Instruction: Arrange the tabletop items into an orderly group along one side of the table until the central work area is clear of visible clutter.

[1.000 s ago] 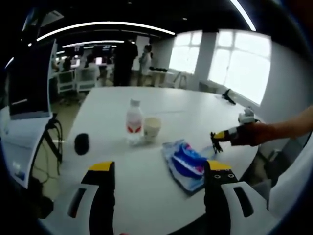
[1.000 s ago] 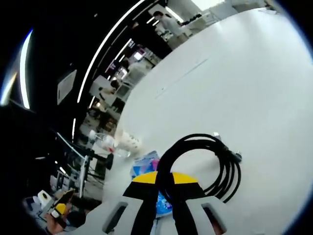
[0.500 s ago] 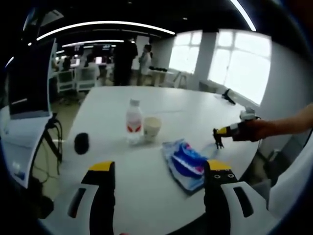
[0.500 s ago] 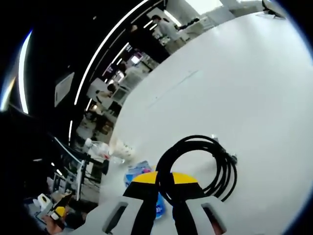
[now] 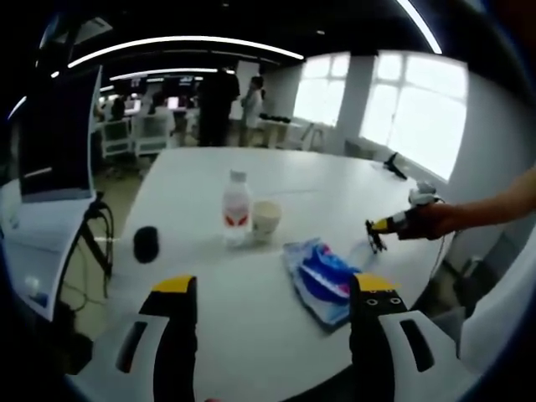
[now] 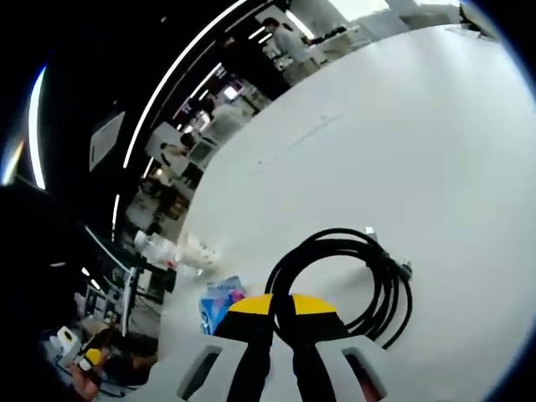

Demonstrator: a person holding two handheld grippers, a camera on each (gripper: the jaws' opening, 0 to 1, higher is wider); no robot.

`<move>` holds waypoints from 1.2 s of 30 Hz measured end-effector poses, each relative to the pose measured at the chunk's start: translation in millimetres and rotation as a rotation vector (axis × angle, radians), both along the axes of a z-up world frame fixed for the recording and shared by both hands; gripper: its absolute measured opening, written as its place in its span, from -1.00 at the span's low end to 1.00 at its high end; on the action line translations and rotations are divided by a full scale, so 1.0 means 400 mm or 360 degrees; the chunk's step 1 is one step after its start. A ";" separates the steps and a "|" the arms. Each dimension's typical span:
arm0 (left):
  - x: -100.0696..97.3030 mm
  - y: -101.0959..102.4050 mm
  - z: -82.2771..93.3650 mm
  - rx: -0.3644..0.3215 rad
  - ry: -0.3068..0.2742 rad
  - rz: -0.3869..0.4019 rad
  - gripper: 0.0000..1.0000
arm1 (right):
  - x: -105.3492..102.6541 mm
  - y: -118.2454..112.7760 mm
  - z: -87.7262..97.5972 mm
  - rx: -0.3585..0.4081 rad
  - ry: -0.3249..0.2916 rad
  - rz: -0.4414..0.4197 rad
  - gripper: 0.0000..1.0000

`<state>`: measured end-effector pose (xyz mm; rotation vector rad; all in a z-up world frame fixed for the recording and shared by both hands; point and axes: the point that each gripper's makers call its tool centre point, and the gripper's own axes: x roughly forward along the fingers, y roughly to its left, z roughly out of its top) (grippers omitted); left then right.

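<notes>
Open-plan office or lab. White meeting counter (image 5: 335, 193) in foreground; rows of desks w/ lit monitors (image 5: 138, 85) and seated and standing people (image 5: 216, 99) behind; long ceiling light strips (image 5: 180, 43); large windows (image 5: 410, 109) at right; display screen (image 5: 54, 138) on stand at left.

Left claw (image 5: 276, 289) gapes wide; right claw (image 6: 283, 303) is pinched nearly closed.

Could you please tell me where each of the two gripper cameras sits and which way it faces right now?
Left gripper view: rides the open left gripper, facing across the white table; a forearm holds the right gripper.
Right gripper view: rides the right gripper, tilted over its coiled black cable.
Shared: water bottle, paper cup, blue packet.
</notes>
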<state>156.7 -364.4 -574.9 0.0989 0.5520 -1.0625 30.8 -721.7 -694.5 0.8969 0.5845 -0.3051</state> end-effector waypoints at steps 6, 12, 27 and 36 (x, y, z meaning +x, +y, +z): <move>0.013 0.010 -0.008 0.0009 0.0004 0.0011 0.48 | 0.016 0.016 -0.025 -0.0021 0.0059 0.0066 -0.94; 0.014 0.012 -0.010 0.0017 0.0013 0.0020 0.48 | 0.039 0.023 -0.062 -0.0043 0.0141 0.0123 -0.94; 0.014 0.008 -0.012 0.0023 0.0046 0.0069 0.48 | 0.046 0.029 -0.128 -0.0051 0.0289 0.0129 -0.94; 0.018 0.010 -0.009 0.0029 0.0045 0.0075 0.48 | 0.011 0.018 -0.142 -0.0076 0.0333 0.0098 -0.94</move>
